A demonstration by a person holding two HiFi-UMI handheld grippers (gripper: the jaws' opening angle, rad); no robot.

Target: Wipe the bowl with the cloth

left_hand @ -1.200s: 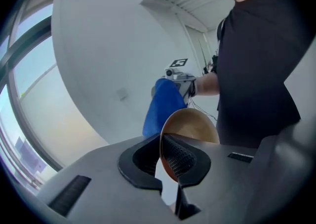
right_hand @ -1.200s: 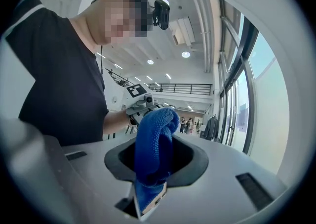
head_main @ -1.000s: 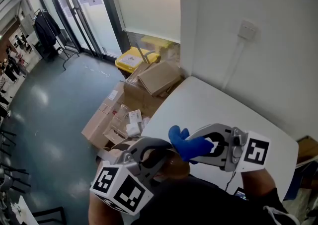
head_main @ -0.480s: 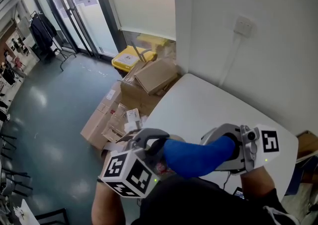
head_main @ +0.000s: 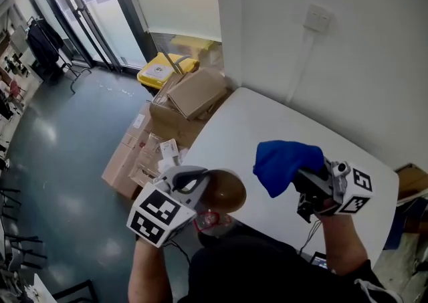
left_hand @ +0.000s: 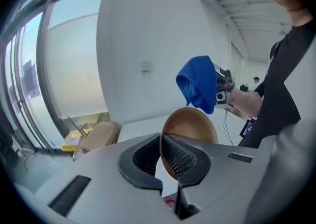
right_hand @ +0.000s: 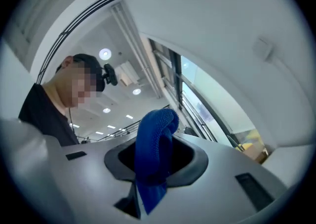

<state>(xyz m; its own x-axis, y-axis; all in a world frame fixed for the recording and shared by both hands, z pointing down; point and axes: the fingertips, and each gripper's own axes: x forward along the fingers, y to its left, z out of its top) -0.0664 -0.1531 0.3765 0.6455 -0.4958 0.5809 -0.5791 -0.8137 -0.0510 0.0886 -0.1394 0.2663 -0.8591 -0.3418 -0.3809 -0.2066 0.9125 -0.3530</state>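
Jaws of the left gripper point(left_hand: 162, 155) pinch the rim of the brown bowl point(left_hand: 196, 121), one pad inside and one outside. Jaws of the right gripper point(right_hand: 153, 161) clamp a fold of the blue cloth point(right_hand: 155, 136), which bulges above them and trails below.

In the head view the cloth point(head_main: 284, 161) hangs in front of the right gripper point(head_main: 309, 184) and hides its jaws. The bowl point(head_main: 226, 191) sits at the tip of the left gripper point(head_main: 200, 182), at the near edge of the white table point(head_main: 267, 128). Cloth and bowl are apart.

Cardboard boxes point(head_main: 194, 94) and a yellow bin point(head_main: 158, 71) lie on the floor beyond the table; a wall socket point(head_main: 316, 19) sits above it. The only print is the black-and-white squares on the marker cubes point(head_main: 157, 211); the box labels are too small to read.

Half a second earlier the cloth lay against the bowl with the grippers close together. The right gripper has since swung away, carrying the cloth off the bowl.
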